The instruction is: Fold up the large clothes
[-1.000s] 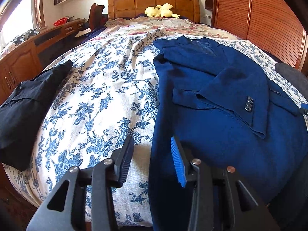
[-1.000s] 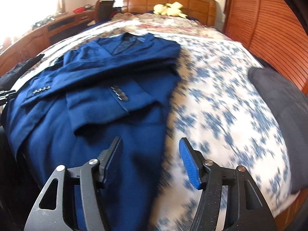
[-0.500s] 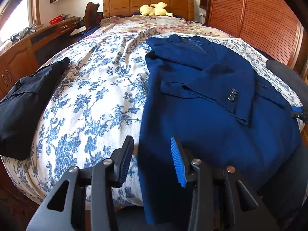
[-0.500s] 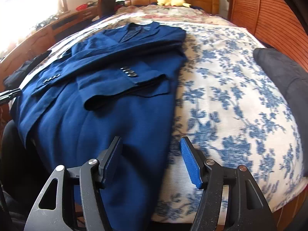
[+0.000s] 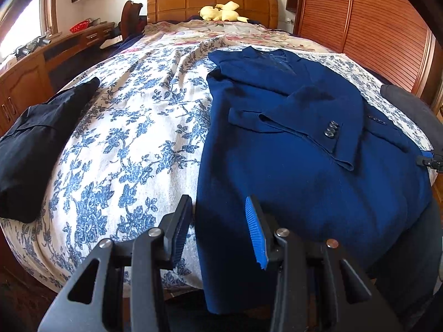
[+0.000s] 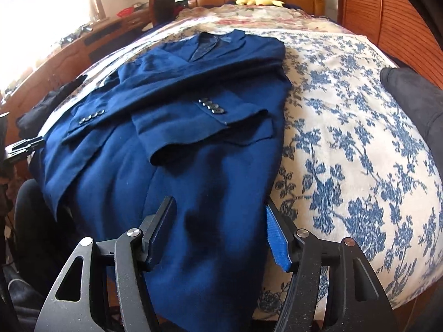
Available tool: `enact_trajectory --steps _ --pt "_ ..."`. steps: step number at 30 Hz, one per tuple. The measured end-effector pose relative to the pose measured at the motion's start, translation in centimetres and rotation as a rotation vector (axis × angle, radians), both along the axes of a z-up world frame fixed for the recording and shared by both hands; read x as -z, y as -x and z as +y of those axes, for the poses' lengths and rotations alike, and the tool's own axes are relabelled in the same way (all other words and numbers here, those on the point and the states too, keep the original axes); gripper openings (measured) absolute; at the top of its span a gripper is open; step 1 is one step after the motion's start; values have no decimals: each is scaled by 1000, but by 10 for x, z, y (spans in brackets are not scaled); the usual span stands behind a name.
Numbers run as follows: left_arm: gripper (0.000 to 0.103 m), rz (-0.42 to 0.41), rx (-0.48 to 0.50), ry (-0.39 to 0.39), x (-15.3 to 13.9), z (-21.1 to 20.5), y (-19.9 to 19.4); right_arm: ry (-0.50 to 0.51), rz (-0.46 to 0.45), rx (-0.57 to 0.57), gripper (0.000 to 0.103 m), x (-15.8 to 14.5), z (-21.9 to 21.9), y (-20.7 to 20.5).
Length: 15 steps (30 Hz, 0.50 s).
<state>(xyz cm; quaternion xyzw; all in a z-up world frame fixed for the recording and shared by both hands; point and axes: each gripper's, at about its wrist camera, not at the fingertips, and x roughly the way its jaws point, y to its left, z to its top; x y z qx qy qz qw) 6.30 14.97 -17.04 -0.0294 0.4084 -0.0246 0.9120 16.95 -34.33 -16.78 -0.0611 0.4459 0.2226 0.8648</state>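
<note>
A navy blue suit jacket (image 5: 290,166) lies flat on the bed, collar toward the headboard, both sleeves folded across its front. Its hem hangs over the foot of the bed. It also shows in the right wrist view (image 6: 193,144). My left gripper (image 5: 218,229) is open and empty, above the jacket's lower left edge. My right gripper (image 6: 221,229) is open and empty, above the jacket's lower right part near the hem. The right gripper's tip shows at the far right of the left wrist view (image 5: 429,161).
The bed has a white and blue floral cover (image 5: 124,144). A folded black garment (image 5: 36,144) lies at its left edge and a dark grey one (image 6: 415,102) at its right. A yellow plush toy (image 5: 221,12) sits by the headboard. A wooden desk (image 5: 27,80) runs along the left.
Both grippers have drawn back toward the foot of the bed, so more of the jacket's hanging hem shows. Both stay open and the jacket has not moved.
</note>
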Motion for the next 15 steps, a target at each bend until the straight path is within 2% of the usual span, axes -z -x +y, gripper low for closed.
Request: enact_trajectory --steps 9,10,12,13,14,15 --pt "38 0 13 38 4 1 12 34 0 -7 63 7 6 7" --pt "37 2 15 43 4 1 12 58 -10 -17 59 8 10 8" --pt "21 5 14 53 2 1 12 89 -28 -36 45 7 17 8" --pt "11 3 9 58 1 2 13 81 -31 -39 38 4 18 6" --pt "5 4 16 75 -1 2 13 64 -30 -41 25 2 18 5" --pt "3 6 25 81 -3 1 13 44 -28 -44 21 0 17 3"
